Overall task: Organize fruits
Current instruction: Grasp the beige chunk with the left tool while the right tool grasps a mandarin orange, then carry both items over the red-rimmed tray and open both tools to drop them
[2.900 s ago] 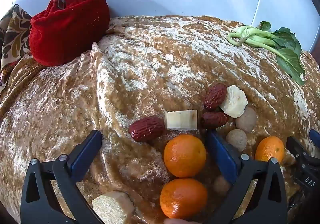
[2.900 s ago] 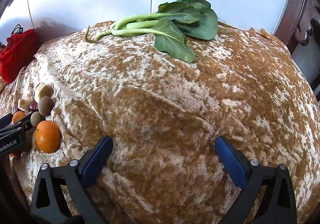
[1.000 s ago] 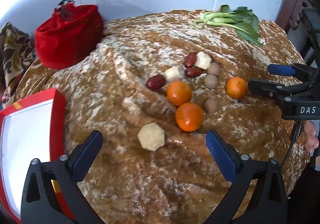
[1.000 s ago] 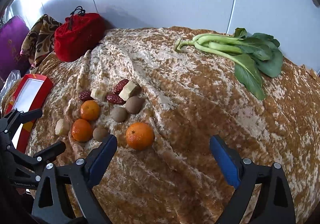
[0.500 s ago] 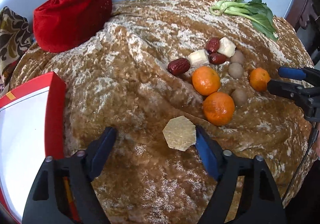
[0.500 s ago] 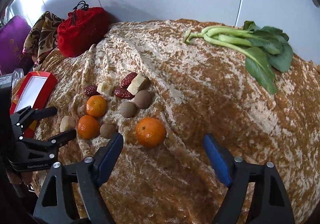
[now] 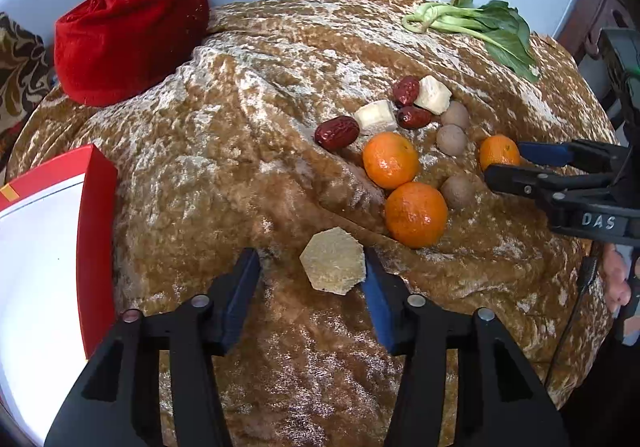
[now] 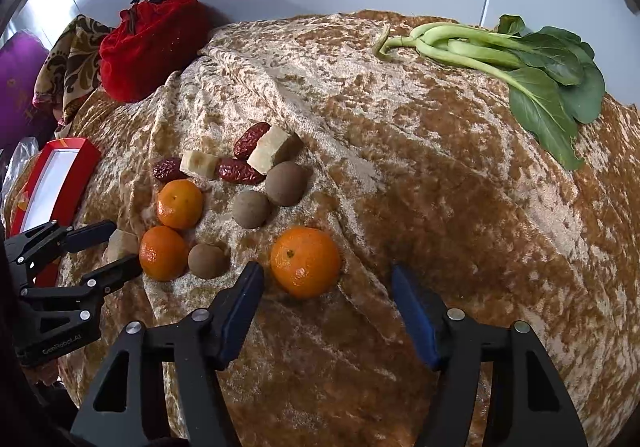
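On the brown velvet cloth lie three oranges, three brown round fruits, three red dates and pale chunks. My left gripper (image 7: pixel 310 279) is open around a tan hexagonal chunk (image 7: pixel 333 266); its right pad touches the chunk, the left pad stands apart. The same chunk shows between those fingers in the right wrist view (image 8: pixel 122 243). My right gripper (image 8: pixel 326 293) is open, its fingers either side of the nearest orange (image 8: pixel 305 262), which also shows in the left wrist view (image 7: pixel 499 152). Two more oranges (image 7: pixel 390 160) (image 7: pixel 416 214) lie between the grippers.
A red box with a white inside (image 7: pixel 98 215) stands at the left edge. A red velvet pouch (image 7: pixel 128 31) sits at the back left. A leafy green vegetable (image 8: pixel 532 67) lies at the back right. A patterned cloth (image 8: pixel 68 63) hangs at the far left.
Both grippers have moved forward and narrowed. The left one has come around the hexagonal chunk, the right one up to the lone orange.
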